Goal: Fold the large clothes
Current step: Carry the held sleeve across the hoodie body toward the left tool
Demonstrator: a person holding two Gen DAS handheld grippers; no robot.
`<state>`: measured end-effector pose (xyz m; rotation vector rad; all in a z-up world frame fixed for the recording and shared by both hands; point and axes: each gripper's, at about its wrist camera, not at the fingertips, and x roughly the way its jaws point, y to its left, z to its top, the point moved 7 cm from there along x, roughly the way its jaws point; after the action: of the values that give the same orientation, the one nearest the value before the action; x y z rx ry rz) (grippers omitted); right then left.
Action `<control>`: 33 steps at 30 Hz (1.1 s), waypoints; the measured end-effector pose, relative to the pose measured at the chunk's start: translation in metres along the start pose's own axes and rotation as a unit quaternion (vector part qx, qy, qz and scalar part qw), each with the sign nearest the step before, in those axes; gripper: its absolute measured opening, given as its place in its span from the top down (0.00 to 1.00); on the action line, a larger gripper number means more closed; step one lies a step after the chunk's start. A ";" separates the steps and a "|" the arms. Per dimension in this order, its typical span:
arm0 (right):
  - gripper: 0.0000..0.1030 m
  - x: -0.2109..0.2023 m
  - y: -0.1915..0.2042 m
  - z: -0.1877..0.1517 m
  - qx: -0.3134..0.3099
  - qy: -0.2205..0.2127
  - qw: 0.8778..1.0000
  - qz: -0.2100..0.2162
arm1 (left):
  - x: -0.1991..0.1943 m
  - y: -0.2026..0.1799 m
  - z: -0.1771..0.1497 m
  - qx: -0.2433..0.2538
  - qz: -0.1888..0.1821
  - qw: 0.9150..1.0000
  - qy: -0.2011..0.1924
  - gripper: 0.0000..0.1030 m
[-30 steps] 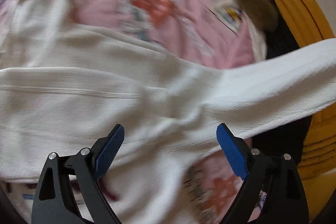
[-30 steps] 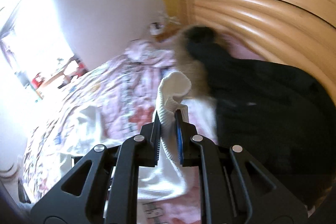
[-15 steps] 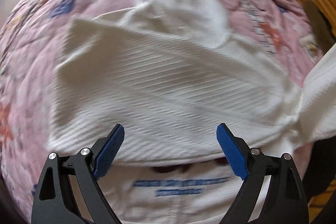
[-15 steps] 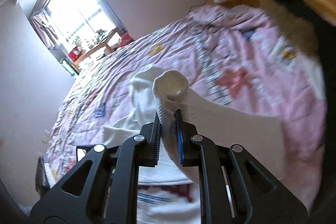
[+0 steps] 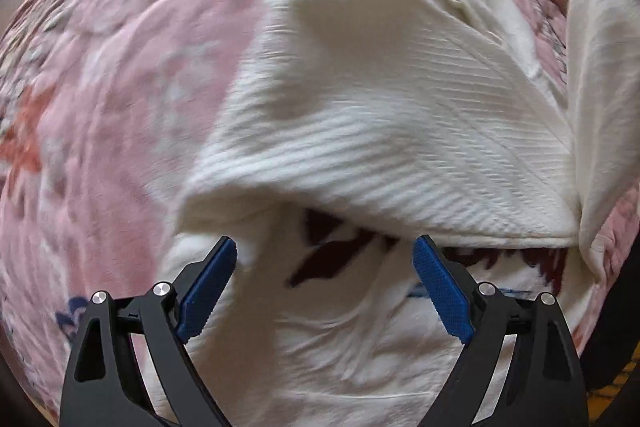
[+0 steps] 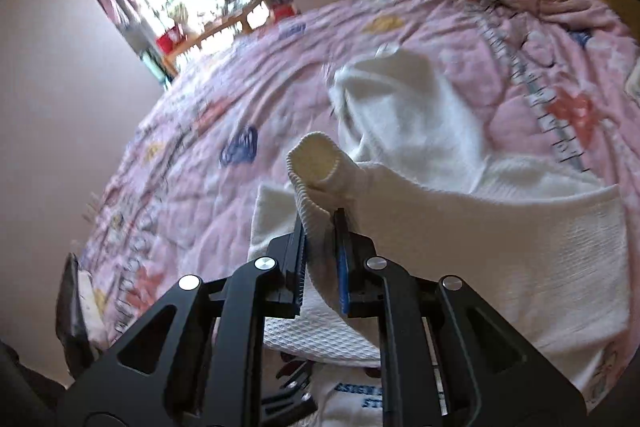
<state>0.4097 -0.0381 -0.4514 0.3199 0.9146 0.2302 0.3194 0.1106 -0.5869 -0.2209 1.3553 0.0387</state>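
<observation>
A white knitted sweater lies on a bed covered by a pink patterned quilt, and the folding looks to be in its early-to-middle stage. In the left wrist view a ribbed part of the sweater is already turned over onto the body, leaving a folded edge that runs across the view just above the left tool. Below that edge the front of the garment shows, with dark red marks and some blue lettering. The cloth there is wrinkled, not smoothed.

The left tool is spread wide, with nothing between its blue pads; it hangs over the sweater's front and touches no cloth as far as the view shows.

The right tool is pressed together on a sleeve, pinching it just below the ribbed cuff, which stands up open above the pads. From the pinch, the sleeve runs off to the right and joins the body lying on the quilt. In the left wrist view the same sleeve appears as a white band raised along the right edge.

So one fold seems to be laid and a sleeve is in the air, not yet set down. What is probably left: laying that sleeve across the body, releasing it, dealing with the other sleeve, which shows further up the bed, then folding the body into a compact shape and flattening the wrinkles.
</observation>
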 end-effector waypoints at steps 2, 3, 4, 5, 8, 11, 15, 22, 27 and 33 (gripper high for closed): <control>0.88 0.017 0.004 -0.007 -0.005 0.011 1.000 -0.004 | -0.002 0.016 -0.003 -0.022 0.009 1.000 -0.001 0.16; 0.88 0.025 0.007 -0.012 -0.010 0.015 1.000 -0.009 | -0.002 0.025 -0.004 -0.032 0.014 0.999 -0.001 0.16; 0.88 0.032 0.011 -0.016 -0.016 0.020 1.000 -0.014 | -0.001 0.034 -0.005 -0.038 0.025 0.999 -0.001 0.16; 0.88 0.037 0.015 -0.019 -0.021 0.022 0.999 -0.017 | 0.000 0.041 -0.006 -0.041 0.035 0.999 -0.001 0.16; 0.88 0.052 0.022 -0.029 -0.028 0.034 0.999 -0.016 | 0.009 0.059 -0.012 -0.047 0.053 0.997 0.010 0.16; 0.88 0.068 0.034 -0.041 -0.040 0.050 0.998 -0.014 | 0.019 0.068 -0.020 -0.044 0.073 0.996 0.019 0.16; 0.88 0.096 0.055 -0.060 -0.071 0.083 0.994 -0.012 | 0.032 0.073 -0.032 -0.042 0.092 0.995 0.026 0.13; 0.85 0.140 0.060 -0.086 -0.090 0.131 0.987 -0.038 | 0.039 0.088 -0.041 -0.044 0.097 0.994 0.019 0.07; 0.87 0.133 0.070 -0.088 -0.115 0.121 0.985 -0.029 | 0.041 0.081 -0.040 -0.035 0.112 0.993 0.007 0.07; 0.87 0.117 0.105 -0.086 -0.129 0.118 0.985 0.012 | 0.042 0.084 -0.049 -0.034 0.116 0.993 0.009 0.07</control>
<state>0.4037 0.1129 -0.5480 0.0627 1.1008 0.4105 0.2682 0.1801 -0.6491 -0.1200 1.3941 0.2792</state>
